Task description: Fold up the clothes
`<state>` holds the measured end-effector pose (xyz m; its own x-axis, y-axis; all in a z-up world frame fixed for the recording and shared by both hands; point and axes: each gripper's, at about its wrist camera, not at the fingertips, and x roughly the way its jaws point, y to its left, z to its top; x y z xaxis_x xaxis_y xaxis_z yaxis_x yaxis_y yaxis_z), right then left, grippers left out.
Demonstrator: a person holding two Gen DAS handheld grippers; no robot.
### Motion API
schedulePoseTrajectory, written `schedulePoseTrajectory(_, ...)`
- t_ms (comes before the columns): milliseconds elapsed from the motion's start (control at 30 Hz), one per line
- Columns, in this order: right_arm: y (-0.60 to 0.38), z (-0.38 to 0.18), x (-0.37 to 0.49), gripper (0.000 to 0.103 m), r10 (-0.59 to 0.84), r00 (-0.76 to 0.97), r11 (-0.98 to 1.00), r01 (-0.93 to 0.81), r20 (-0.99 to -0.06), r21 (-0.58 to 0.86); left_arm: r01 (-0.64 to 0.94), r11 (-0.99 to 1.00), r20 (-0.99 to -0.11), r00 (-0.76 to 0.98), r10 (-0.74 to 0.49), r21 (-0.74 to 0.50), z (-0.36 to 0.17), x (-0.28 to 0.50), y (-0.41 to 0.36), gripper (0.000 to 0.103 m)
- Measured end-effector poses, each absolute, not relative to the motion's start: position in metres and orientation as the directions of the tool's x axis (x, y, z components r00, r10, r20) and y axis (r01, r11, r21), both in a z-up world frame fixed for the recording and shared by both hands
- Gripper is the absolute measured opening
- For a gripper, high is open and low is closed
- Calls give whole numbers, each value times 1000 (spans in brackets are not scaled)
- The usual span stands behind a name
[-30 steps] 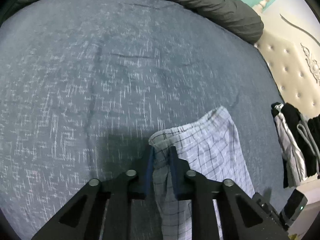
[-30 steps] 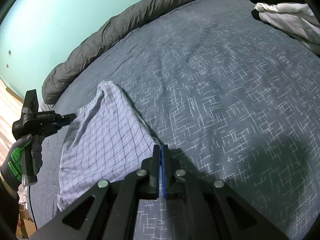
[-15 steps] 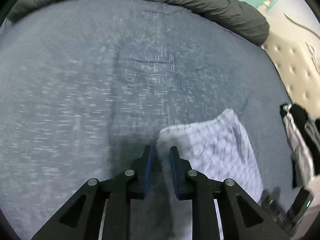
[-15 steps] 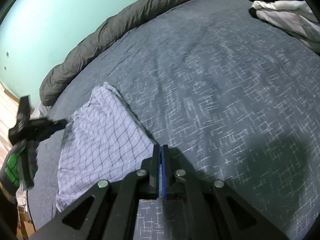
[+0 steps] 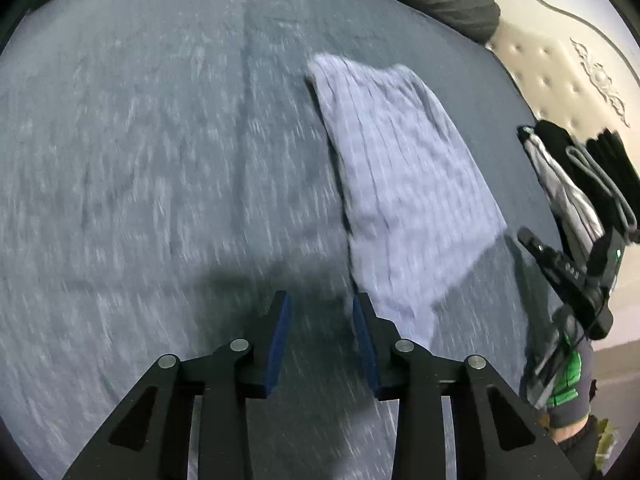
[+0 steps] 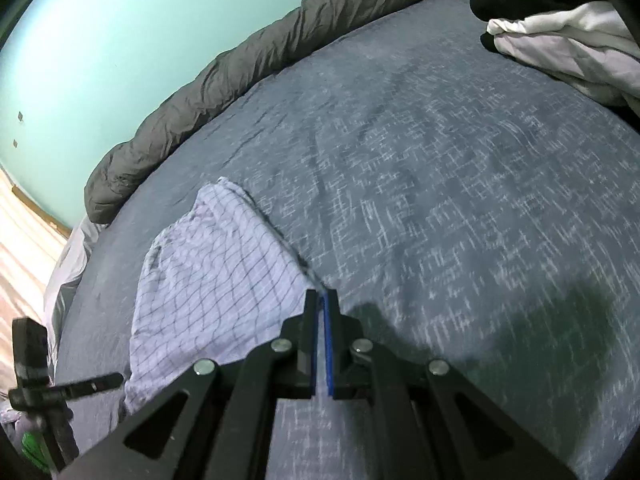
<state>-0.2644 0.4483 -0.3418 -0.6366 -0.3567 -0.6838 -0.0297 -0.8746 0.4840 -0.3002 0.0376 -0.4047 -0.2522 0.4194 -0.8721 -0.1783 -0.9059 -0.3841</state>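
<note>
Your left gripper (image 5: 320,316) is opening with nothing between its fingers; your right gripper (image 6: 322,300) pinches the checked shorts' (image 6: 216,276) corner at lower centre on the bed (image 6: 460,220).

We see the folded checked shorts (image 5: 404,196) lying flat on the bed (image 5: 160,160). A rolled duvet (image 6: 248,76) runs along the bed's far edge, against the wall (image 6: 120,40). A pile of clothes (image 5: 580,184) sits to the right of the shorts, beside the headboard (image 5: 560,72). Our right gripper (image 6: 321,304) rests at the shorts' near corner; our left gripper (image 5: 320,320), jaws opening with nothing between them, hangs over bare bed just left of the shorts.
</note>
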Motion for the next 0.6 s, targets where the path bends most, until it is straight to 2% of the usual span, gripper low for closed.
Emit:
schedulePoseTrajectory(233, 445, -342, -236, 2, -352, -640, -869, -48, -683, 493, -209, -902, -873, -245, 422, -378, -398, -274, 51, 35)
schedulePoseTrajectory(300, 445, -341, -230, 2, -354, -642, -866, -50, -680, 498, -216, -909, -884, -236, 404, -358, -402, -272, 56, 21)
schedulePoseTrajectory(467, 438, -338, -222, 2, -347, -639, -883, -24, -686, 469, -229, -927, -917, -200, 345, -298, -418, -269, 69, 17)
schedulePoseTrajectory(600, 435, -338, -224, 2, -341, -636, -894, -8, -692, 448, -252, -920, -925, -159, 346, -301, -426, -265, 71, 17)
